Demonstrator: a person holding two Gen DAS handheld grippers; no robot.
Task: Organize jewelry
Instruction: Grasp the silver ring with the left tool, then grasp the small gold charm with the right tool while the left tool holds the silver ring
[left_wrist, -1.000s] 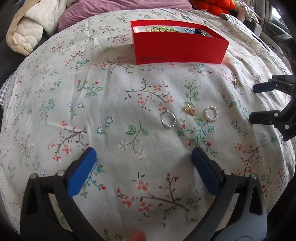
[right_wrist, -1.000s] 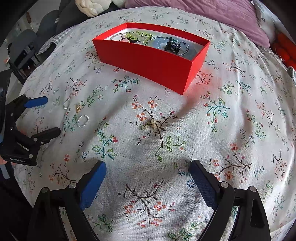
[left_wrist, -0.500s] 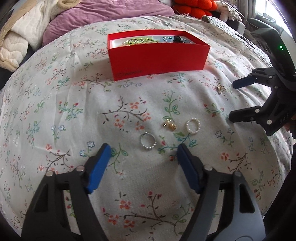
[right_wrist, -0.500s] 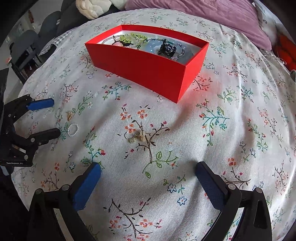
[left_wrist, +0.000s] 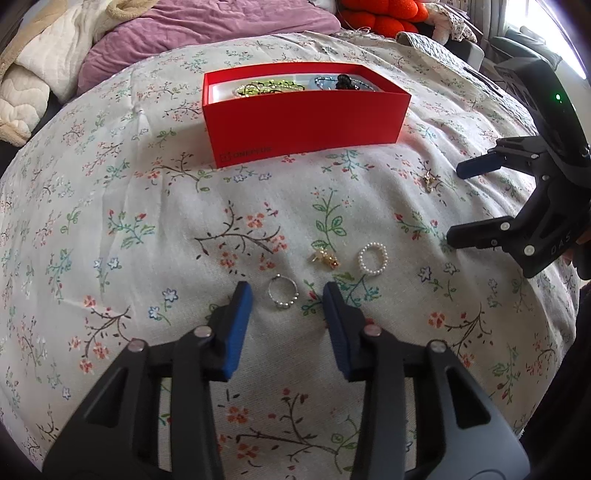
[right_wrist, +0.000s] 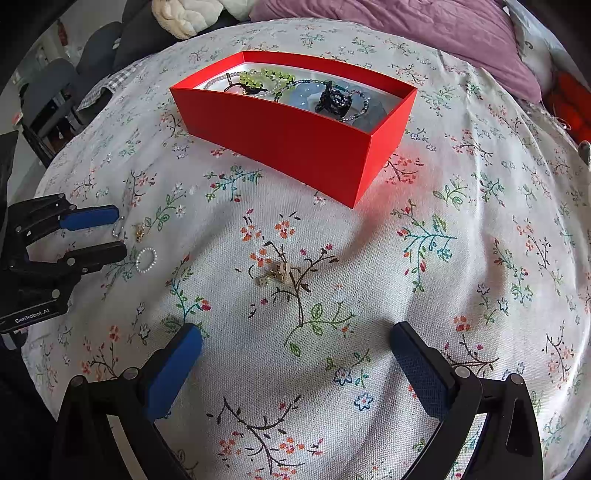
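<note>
A red box (left_wrist: 306, 118) (right_wrist: 280, 147) with bead necklaces and a dark charm inside stands at the far side of the floral cloth (left_wrist: 147, 229). Nearer lie a silver ring (left_wrist: 282, 293), a small gold piece (left_wrist: 325, 257) (right_wrist: 139, 232) and a pearl ring (left_wrist: 372, 258) (right_wrist: 146, 260). My left gripper (left_wrist: 285, 291) (right_wrist: 116, 232) points down with its jaws closing; the silver ring lies between the blue pads, untouched by them. My right gripper (right_wrist: 295, 332) (left_wrist: 456, 203) stands wide open over a small gold earring (right_wrist: 277, 275) (left_wrist: 428, 181).
A purple pillow (left_wrist: 207, 26) and a cream quilted blanket (left_wrist: 26, 74) lie beyond the box, with an orange cushion (left_wrist: 384, 18) at the back right. Dark chairs (right_wrist: 55, 96) stand past the cloth's left edge in the right wrist view.
My left gripper has come in over the silver ring and its jaws have narrowed around it. The right gripper has opened a little wider and barely shifted.
</note>
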